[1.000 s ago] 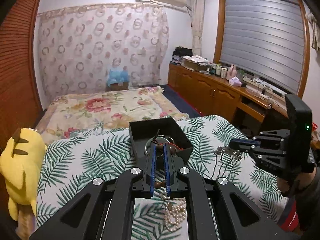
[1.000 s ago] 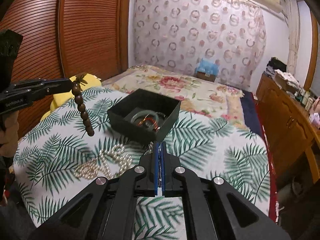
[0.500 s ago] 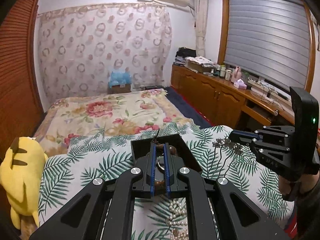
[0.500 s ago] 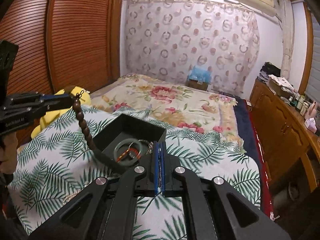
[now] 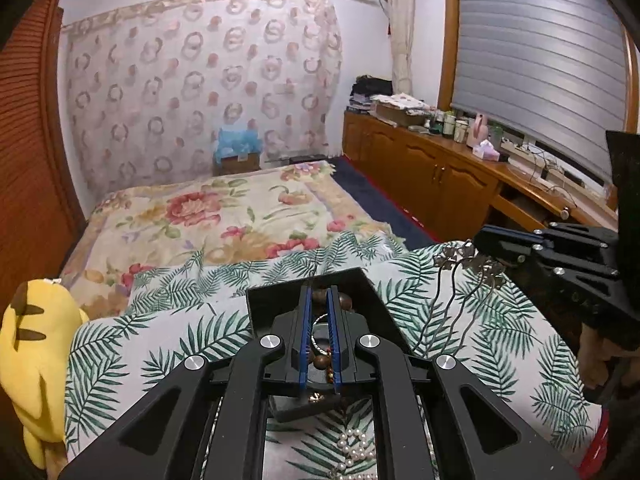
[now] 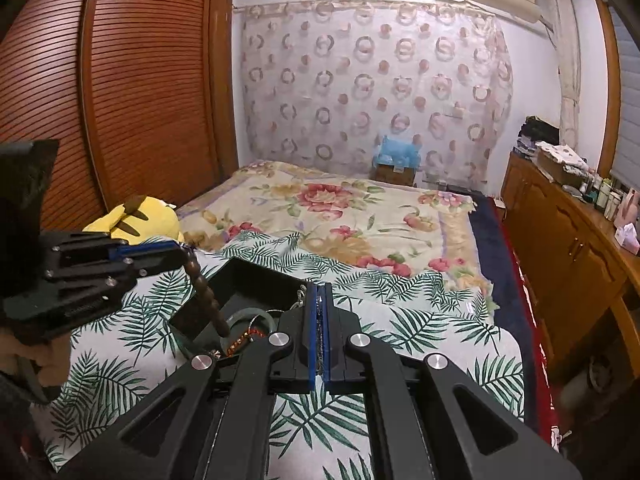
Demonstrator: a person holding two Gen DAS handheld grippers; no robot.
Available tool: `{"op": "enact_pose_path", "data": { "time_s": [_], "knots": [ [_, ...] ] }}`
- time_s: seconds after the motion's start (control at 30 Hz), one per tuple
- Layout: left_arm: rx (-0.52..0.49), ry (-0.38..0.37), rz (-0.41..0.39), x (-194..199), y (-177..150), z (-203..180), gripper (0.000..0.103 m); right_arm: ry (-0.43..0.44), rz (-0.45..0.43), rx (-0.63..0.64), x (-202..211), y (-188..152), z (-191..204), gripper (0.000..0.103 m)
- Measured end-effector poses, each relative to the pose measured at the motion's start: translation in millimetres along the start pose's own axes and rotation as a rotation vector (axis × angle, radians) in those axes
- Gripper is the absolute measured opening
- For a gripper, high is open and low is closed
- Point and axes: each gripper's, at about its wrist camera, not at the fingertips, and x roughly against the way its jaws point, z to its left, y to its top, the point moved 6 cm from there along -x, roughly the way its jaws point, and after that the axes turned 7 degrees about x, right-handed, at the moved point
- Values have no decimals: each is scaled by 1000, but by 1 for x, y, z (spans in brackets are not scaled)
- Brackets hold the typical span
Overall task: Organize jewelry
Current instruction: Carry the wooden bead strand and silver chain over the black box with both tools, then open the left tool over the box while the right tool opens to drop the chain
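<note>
A black open box (image 5: pixel 272 300) sits on the leaf-print sheet (image 5: pixel 168 332), with a green bangle (image 6: pixel 244 316) and a red-orange bracelet (image 6: pixel 242 338) inside. My left gripper (image 5: pixel 319 292) hovers over the box. Its jaws are opening, and the brown bead strand (image 6: pixel 204 292) is still between the pads, hanging from the tip (image 6: pixel 182 250) down into the box. My right gripper (image 6: pixel 319 286) is shut on a thin silver chain (image 6: pixel 319 320). The chain's flower charms (image 5: pixel 476 258) dangle below that gripper's tip (image 5: pixel 478 240), right of the box. A pearl necklace (image 5: pixel 356 448) lies on the sheet near me.
A yellow plush toy (image 5: pixel 36 344) lies at the bed's left edge. A floral blanket (image 5: pixel 224 216) covers the far half of the bed. Wooden cabinets (image 5: pixel 440 176) with clutter on top run along the right wall. Slatted wardrobe doors (image 6: pixel 132 92) stand on the left.
My left gripper has moved forward to above the box, and the bead strand's lower end now hangs inside it. My right gripper has come closer to the box with the chain and risen slightly.
</note>
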Motion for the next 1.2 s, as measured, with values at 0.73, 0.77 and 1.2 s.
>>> {"op": "enact_pose_path", "data": {
  "time_s": [0.73, 0.77, 1.2],
  "knots": [
    [36, 45, 4, 19, -28, 38, 79, 37, -25, -13, -64, 20, 32, 3],
    [39, 46, 4, 20, -31, 39, 84, 46, -20, -25, -70, 19, 32, 3],
    [28, 77, 22, 24, -52, 46, 92, 108, 73, -40, -113, -6, 40, 3]
  ]
}}
